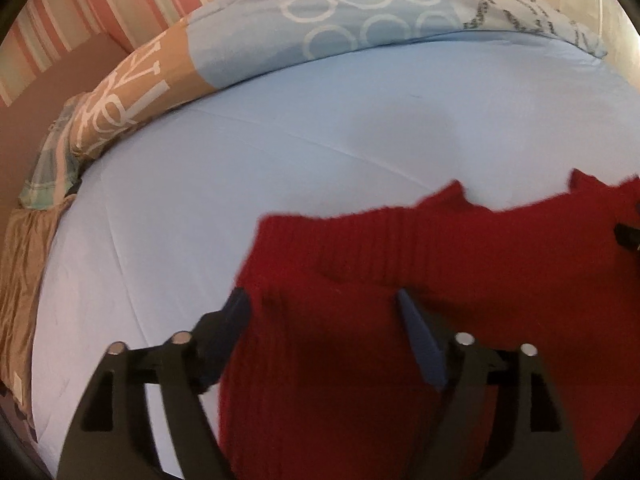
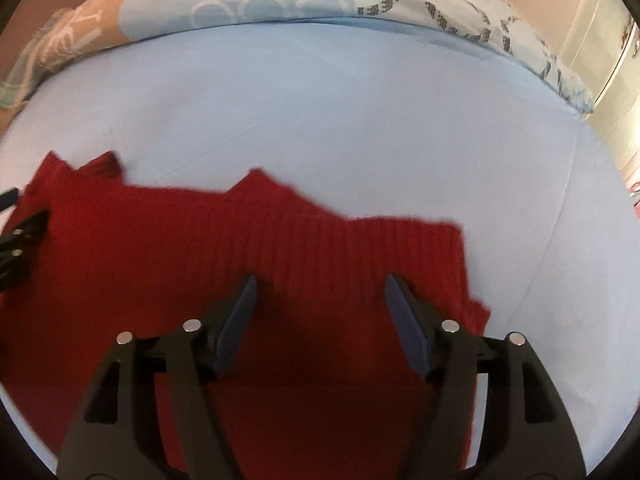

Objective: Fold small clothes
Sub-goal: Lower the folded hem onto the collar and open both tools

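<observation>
The red ribbed knit garment (image 2: 280,280) lies flat on the pale blue bed sheet (image 2: 360,120), directly beneath both grippers, its ribbed band just ahead of their fingertips. The right gripper (image 2: 320,300) hangs above it with jaws spread and nothing pinched; the left gripper (image 1: 324,312) is likewise spread wide over the cloth's far-left edge, one finger off the fabric. Released like this, the fold appears set down so it can settle flat. Beyond the fingertips, well apart, a patterned blue and tan duvet (image 1: 360,12) is bunched against the striped wall (image 1: 100,4). No containers are in view.
</observation>
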Available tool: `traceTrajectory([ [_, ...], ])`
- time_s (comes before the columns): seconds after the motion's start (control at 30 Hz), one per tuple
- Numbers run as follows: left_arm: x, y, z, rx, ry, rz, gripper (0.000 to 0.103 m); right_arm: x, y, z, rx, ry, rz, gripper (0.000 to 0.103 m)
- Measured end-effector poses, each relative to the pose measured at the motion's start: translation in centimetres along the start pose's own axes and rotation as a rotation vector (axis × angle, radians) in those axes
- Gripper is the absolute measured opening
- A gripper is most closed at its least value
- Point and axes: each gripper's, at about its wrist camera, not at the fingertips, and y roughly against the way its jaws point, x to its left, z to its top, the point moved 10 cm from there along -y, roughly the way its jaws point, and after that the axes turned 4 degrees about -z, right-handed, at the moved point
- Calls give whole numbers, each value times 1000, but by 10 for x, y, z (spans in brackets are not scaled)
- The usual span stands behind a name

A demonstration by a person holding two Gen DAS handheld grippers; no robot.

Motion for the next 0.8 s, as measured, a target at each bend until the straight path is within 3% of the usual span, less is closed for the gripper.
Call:
traceTrajectory([
  [0.13,10,-9,4,-9,37,-9,85,-8,-18,8,19,-52,11,78],
  [0.2,18,-9,5,-22,68,-14,85,-11,-17,11,6,-69,15,78],
  [0.27,35,-8,5,-25,95,34,84,-18,-13,12,-8,-85,3,77],
  [0.33,49,-8,-1,-3,131,17,84,-25,-7,9,-7,-115,32,74],
  [0.37,53,-7,-4,2,124,23,84,-30,-2,9,-16,-121,31,68],
  [0.43,60,2,-10,-5,79,49,84,-44,20,7,-60,-134,48,69],
  [0.5,62,15,-15,-29,61,42,84,-59,41,0,-83,-161,84,77],
  [0.67,39,70,-19,-125,-14,15,84,-104,75,-39,-82,-184,130,79],
  [0.8,4,102,-27,-163,-31,-39,84,-112,79,-77,-48,-207,189,79],
])
